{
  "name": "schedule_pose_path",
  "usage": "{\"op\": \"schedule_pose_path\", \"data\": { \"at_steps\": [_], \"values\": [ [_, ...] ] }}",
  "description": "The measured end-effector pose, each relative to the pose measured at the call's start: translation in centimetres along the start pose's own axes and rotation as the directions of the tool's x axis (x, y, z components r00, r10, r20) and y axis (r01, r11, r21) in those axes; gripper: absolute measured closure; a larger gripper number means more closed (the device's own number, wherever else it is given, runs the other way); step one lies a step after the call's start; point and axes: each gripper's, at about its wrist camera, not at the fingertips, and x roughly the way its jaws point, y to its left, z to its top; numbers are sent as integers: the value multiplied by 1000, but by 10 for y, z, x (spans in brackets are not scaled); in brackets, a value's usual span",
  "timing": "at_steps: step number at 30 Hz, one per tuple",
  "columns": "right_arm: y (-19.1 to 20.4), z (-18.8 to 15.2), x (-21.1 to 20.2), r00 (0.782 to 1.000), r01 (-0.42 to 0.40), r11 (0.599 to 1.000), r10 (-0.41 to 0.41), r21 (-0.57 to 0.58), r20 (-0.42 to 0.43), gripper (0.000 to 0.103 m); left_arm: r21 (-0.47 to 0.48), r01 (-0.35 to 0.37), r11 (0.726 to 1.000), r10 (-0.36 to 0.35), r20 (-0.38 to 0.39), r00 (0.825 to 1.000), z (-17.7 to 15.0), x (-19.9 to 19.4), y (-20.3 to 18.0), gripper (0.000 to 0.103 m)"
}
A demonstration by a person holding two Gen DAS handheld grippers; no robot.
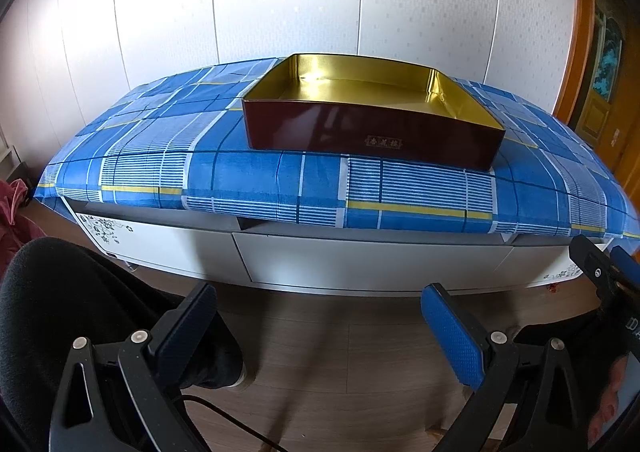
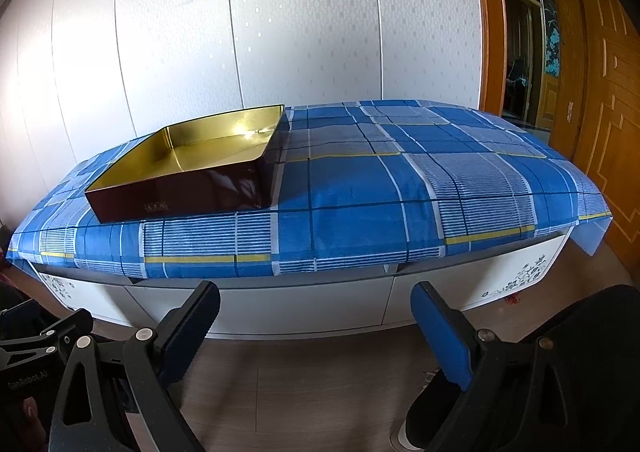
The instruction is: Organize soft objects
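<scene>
Looking along the left gripper [image 1: 318, 316]: fingers [image 1: 452, 332] apart, holding nothing, low over the floor before the bench [image 1: 360, 256]. Tin [image 1: 372, 132] open on the blue plaid cloth [image 1: 240, 176], mid-bench.

Looking along the right gripper [image 2: 316, 320]: fingers [image 2: 440, 332] spread, nothing between them. Tin [image 2: 192, 192] left of centre on the cloth [image 2: 400, 188]; no soft objects in view.

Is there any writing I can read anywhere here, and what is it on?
"GenRobot.AI": on the left gripper body, faint, low in the right wrist view.
"D": cut-off lettering on the right gripper, rest out of view.
Gold characters on the tin box front label: too small to read reliably.
</scene>
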Motion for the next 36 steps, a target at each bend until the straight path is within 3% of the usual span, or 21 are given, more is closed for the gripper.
{"op": "schedule_pose_path", "data": {
  "at_steps": [36],
  "values": [
    [1,-1,3,1000,-3,1000,3,3,-13,5,-10,36,999,-36,-47,998,0,8,2,0]
  ]
}}
